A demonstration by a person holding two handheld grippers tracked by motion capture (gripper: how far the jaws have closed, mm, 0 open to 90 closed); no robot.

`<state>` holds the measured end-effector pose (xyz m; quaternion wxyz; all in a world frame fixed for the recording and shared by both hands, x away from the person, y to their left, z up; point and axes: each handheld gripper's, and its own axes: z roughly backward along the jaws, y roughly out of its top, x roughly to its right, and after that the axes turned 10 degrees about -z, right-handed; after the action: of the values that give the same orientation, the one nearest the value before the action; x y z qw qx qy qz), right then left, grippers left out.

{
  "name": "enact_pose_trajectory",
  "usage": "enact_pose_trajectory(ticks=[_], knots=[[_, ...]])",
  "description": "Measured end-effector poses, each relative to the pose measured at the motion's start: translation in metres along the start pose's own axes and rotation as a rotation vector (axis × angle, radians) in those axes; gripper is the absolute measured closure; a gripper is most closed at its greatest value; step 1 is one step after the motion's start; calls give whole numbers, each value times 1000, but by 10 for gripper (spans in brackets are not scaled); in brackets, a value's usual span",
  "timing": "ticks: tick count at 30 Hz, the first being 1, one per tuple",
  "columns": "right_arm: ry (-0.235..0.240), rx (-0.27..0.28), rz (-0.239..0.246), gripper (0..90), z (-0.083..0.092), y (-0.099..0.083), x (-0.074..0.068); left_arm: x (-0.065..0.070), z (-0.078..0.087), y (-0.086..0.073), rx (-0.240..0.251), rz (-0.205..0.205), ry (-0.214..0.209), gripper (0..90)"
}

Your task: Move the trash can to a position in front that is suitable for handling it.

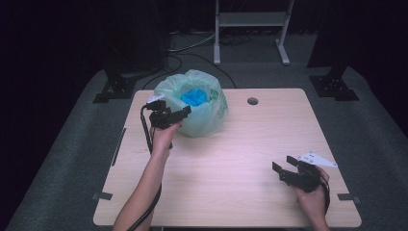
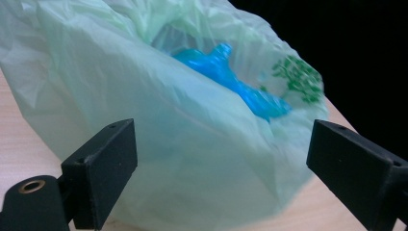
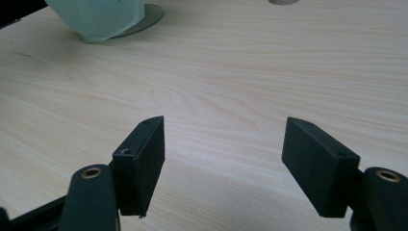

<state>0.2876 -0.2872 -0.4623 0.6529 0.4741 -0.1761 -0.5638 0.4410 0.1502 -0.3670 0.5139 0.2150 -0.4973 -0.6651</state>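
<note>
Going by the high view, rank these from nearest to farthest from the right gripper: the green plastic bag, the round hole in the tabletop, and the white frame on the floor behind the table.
From the right gripper:
1. Round hole, toward the table's far edge.
2. Green plastic bag, far-left on the table, beside the left gripper.
3. White frame, on the floor beyond the table.

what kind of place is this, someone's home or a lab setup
Most likely a lab or recording studio, not a home: a bare wooden table on grey carpet, ringed by black curtains and stand bases, with a person holding a tool beside a green bag.
</note>
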Motion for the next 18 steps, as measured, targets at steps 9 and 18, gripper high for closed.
enact_pose_trajectory(ticks=[9,18], knots=[[-1,1,5,310,1,0,0,-5,-22,6,-26,3,80,140],[4,7,3,311,2,0,0,-11,-24,12,-39,-37,85,339]])
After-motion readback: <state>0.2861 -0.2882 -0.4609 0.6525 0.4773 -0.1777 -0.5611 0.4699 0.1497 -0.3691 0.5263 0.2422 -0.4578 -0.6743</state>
